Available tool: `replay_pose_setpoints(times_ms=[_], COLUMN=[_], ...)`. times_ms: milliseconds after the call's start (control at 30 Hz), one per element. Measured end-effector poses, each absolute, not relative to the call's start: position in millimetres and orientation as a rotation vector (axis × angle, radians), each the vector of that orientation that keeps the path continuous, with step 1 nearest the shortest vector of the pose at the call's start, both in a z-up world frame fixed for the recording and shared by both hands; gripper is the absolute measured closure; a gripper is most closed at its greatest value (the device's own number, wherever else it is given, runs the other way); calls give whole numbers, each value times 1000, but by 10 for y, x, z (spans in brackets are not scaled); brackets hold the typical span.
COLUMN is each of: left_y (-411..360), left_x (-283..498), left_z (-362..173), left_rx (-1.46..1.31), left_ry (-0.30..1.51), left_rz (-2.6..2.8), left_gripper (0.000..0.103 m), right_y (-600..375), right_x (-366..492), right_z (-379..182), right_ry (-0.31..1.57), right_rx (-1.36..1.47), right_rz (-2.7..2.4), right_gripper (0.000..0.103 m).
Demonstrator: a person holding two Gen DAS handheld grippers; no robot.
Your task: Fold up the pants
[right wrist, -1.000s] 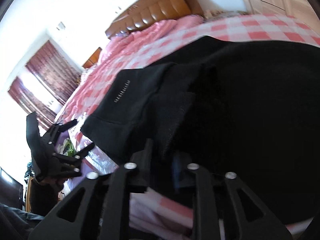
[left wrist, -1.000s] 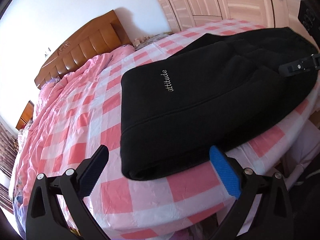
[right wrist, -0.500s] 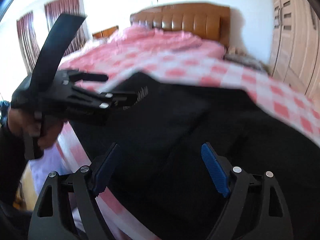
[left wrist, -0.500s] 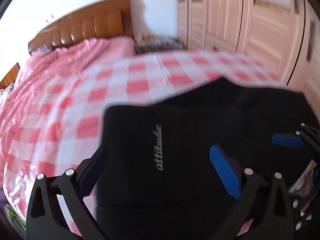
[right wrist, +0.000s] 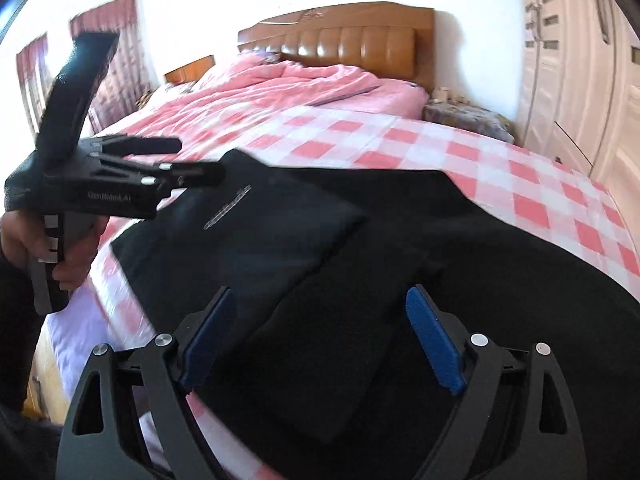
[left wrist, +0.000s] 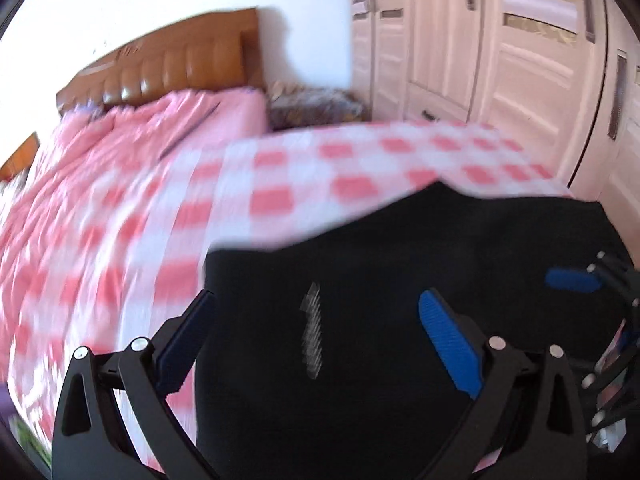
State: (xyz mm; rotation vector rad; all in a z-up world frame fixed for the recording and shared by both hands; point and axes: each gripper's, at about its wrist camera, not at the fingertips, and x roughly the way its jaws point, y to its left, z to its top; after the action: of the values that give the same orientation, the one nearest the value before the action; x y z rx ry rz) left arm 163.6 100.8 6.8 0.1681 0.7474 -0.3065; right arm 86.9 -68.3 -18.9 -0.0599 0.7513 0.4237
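The black pants (right wrist: pixel 400 280) lie spread over the near edge of the checked bedspread (right wrist: pixel 400 144), a folded panel at ten o'clock; the left gripper (left wrist: pixel 316 332) hovers above them, fingers spread wide, nothing held; the right gripper (right wrist: pixel 320 336) at six o'clock likewise gapes empty; the headboard (right wrist: pixel 352 40) stands at twelve.
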Motion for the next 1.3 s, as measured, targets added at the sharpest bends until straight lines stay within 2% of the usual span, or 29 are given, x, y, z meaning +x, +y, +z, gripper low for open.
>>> replay_pose_setpoints(times_ms=[67,267,333,433,700,933,1133,1300], left_y=[874,880,950,938,887,894,897,968], left_x=[1832,2318,2294,2292,2282,2289,2270,1907], left_z=[24,-581,-534,-564,-562,-573,-549,-272], left_rx=[153,142,108,134,176,183,176,164], left_ry=[776,941,916,915,904,904,902,810], left_rz=[-375,-324,-325,-298,-277,-271,-262,-254], left_gripper=[2,2,2,2,2,2,1,2], right_y=[-650,-565,-637,-693,-987,-1467,-1578,-1698], right_x=[907,932,974,989,1248,2079,1987,1573], right_z=[-191,-404,-496,-509,-31,-573,-567,-379], right_ry=[753,808,828,837,714,974,969,907], right_rx=[-49,-64,-3,52,-57,-35,10,-21], right_rz=[435,471,485,496,317,139,143,107], right_gripper=[18,18,14,14,12,10,10,8])
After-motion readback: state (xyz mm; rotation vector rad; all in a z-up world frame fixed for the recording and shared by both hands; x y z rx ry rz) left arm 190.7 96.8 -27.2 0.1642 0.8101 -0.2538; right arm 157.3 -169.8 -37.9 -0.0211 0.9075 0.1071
